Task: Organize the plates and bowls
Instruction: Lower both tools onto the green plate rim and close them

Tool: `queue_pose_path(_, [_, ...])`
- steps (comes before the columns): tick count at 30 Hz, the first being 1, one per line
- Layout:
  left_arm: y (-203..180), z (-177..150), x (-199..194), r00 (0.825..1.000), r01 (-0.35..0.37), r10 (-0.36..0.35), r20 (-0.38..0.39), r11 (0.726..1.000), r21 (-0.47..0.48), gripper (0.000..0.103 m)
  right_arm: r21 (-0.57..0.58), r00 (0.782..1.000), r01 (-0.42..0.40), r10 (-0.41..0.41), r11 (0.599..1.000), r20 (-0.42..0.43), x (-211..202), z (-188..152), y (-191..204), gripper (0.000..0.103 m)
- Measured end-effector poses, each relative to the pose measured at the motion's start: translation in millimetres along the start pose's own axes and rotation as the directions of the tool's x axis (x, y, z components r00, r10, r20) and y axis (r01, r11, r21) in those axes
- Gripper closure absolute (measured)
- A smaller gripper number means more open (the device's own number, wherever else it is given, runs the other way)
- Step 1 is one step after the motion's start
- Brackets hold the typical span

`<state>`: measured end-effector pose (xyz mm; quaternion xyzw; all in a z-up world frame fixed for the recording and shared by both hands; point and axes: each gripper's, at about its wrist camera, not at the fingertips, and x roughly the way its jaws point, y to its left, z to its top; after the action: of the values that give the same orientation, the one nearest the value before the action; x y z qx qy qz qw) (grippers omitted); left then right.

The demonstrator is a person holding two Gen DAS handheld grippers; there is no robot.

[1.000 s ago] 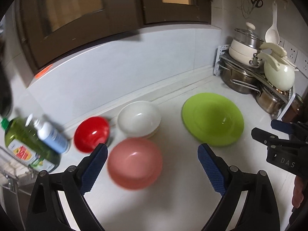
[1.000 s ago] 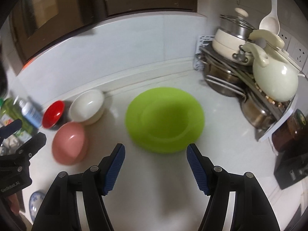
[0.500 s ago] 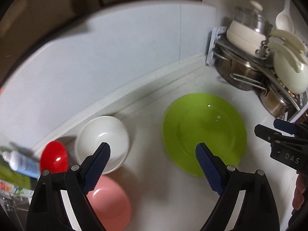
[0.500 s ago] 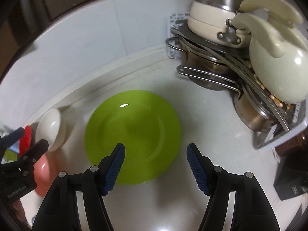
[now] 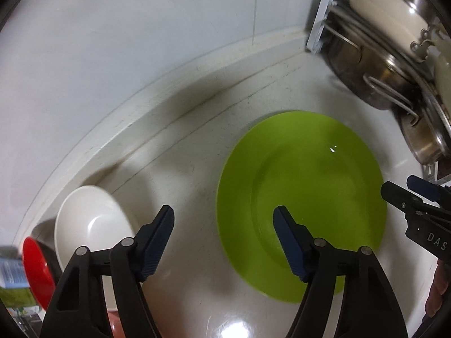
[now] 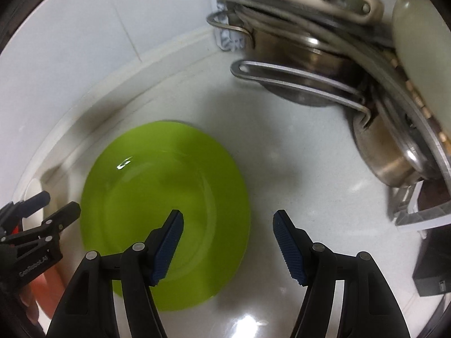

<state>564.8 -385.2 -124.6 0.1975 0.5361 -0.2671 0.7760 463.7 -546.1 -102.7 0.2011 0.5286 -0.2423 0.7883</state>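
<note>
A lime-green plate [image 5: 304,197] lies flat on the white counter. My left gripper [image 5: 224,217] hovers open over the plate's left rim, nothing between its fingers. A white bowl [image 5: 90,225] and a red bowl [image 5: 35,270] sit at the far left by the wall. In the right wrist view the same green plate [image 6: 157,202] lies left of centre, and my right gripper [image 6: 228,221] stands open straddling its right rim. Each gripper shows in the other's view: the right gripper [image 5: 406,194] at the plate's right, the left gripper [image 6: 53,208] at its left.
Steel pots [image 6: 304,56] and a cream kettle [image 6: 420,56] are stacked on a rack in the right corner, close to the plate. A tiled wall [image 5: 141,42] with a raised ledge runs behind. A bottle [image 5: 11,270] shows at the far left edge.
Both grippers have moved forward and down toward the green plate, which now fills more of each view. The pink bowl has slipped out of the left view. Both grippers stay open.
</note>
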Motion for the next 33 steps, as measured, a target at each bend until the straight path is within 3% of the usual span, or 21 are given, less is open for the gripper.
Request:
queue_pose_path(5, [-3.5,10.4,22.0,0.999,-0.001,0.002,-0.053,1.000,0.011,0.042,0.006,1.000,0.023,-0.023,1.000,-0.022,12.8,3.8,-4.0,0.037])
queue_pose_path(9, [-2.4,13.2,33.2,0.997,0.013,-0.013,-0.073,1.000,0.000,0.043,-0.009,0.998,0.025,-0.025,1.000,-0.054,25.1,6.3,-2.1,0.043])
queue_pose_path(23, [-3.2,10.1,49.7,0.996,0.031,-0.031,-0.088,1.000,-0.007,0.052,0.017,0.993,-0.025,0.027,1.000,-0.118,48.2,4.3,-5.5,0.057])
queue_pose_path(28, [0.0,7.7,51.4,0.992,0.078,-0.082,-0.098,0.996,-0.042,0.061,0.020,0.991,-0.045,0.047,0.999,-0.123,50.8,3.0,-2.0,0.061])
queue_pose_path(33, [2.6,2.7,49.4,0.992,0.075,-0.082,-0.091,0.994,-0.085,0.063,0.023,0.992,-0.044,0.046,0.999,-0.121,52.0,0.7,-1.5,0.062])
